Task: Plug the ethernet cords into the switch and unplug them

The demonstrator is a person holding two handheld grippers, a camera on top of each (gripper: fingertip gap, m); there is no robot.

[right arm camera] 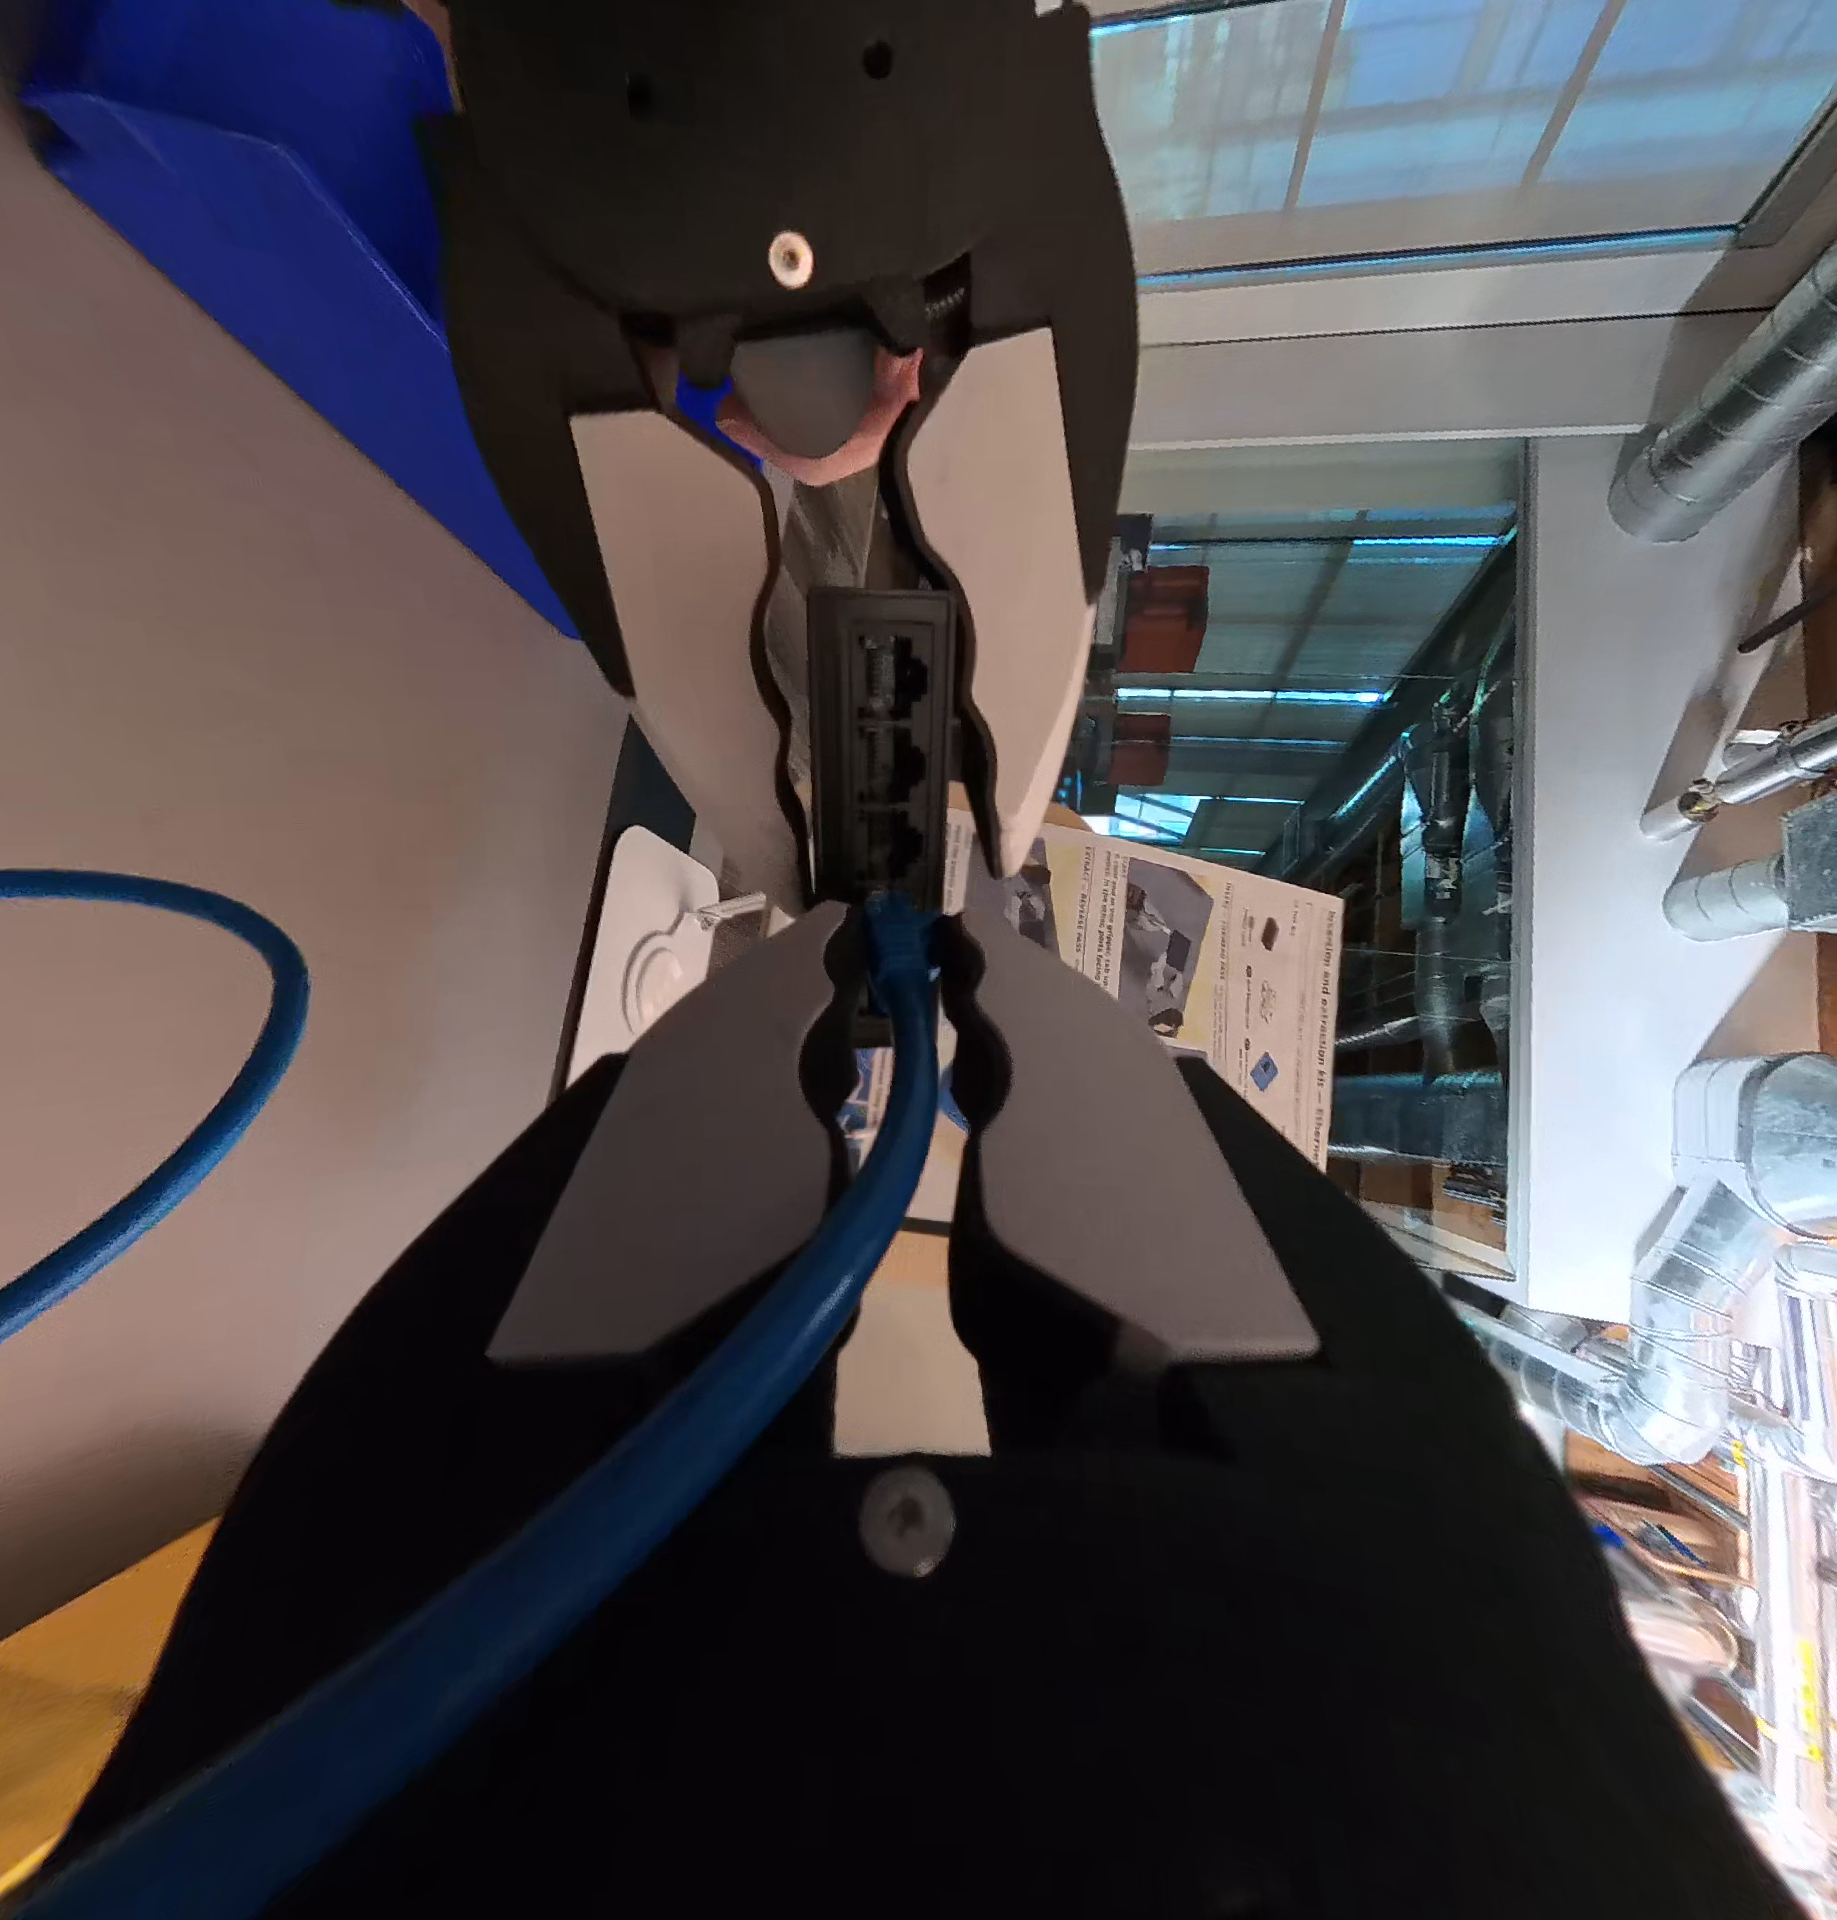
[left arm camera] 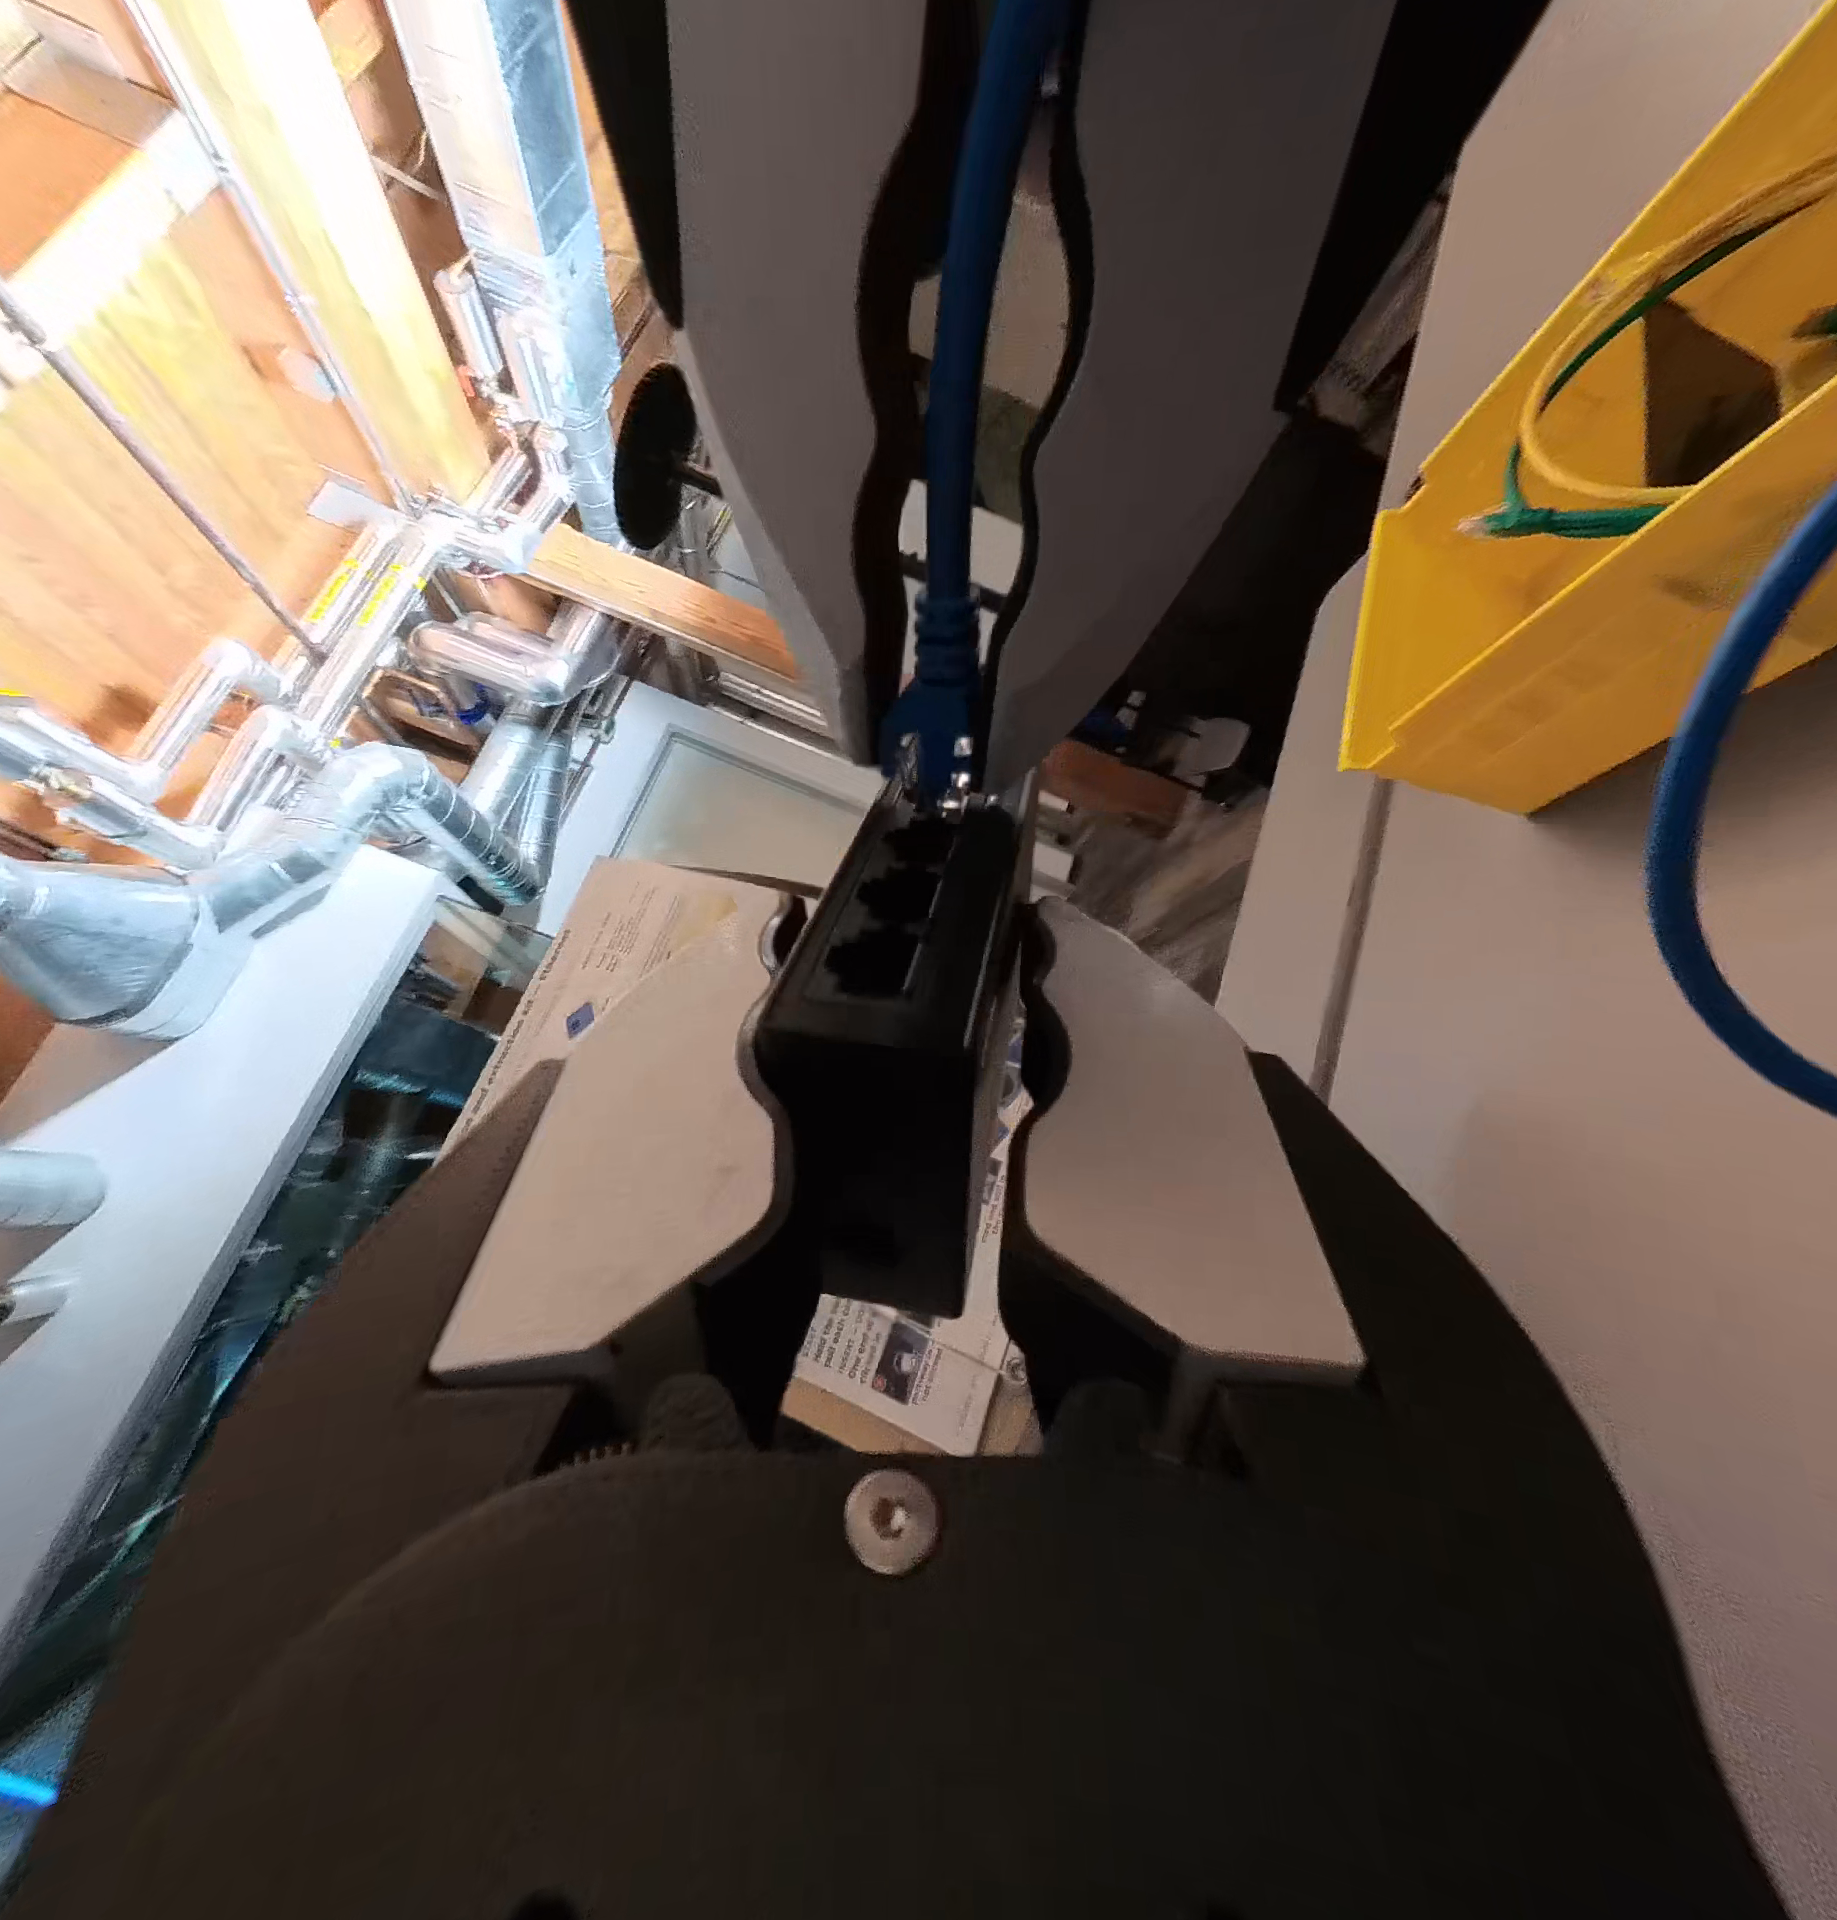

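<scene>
Both grippers face each other, tip to tip. Left gripper (left arm camera: 898, 997) is clamped on the black switch (left arm camera: 883, 1049), ports facing outward; three open ports are visible in a row. Right gripper (right arm camera: 893, 940) is closed on the blue cord (right arm camera: 898, 1049) just behind its plug (right arm camera: 898, 930). Plug tip sits at the end port of the switch, touching its face; whether it is fully seated cannot be told. Slack cord loops over the grey table (right arm camera: 218, 675). Yellow bin (left arm camera: 1620, 468) on the table holds green and yellow cords. A printed sheet (right arm camera: 1205, 977) lies behind the switch.
</scene>
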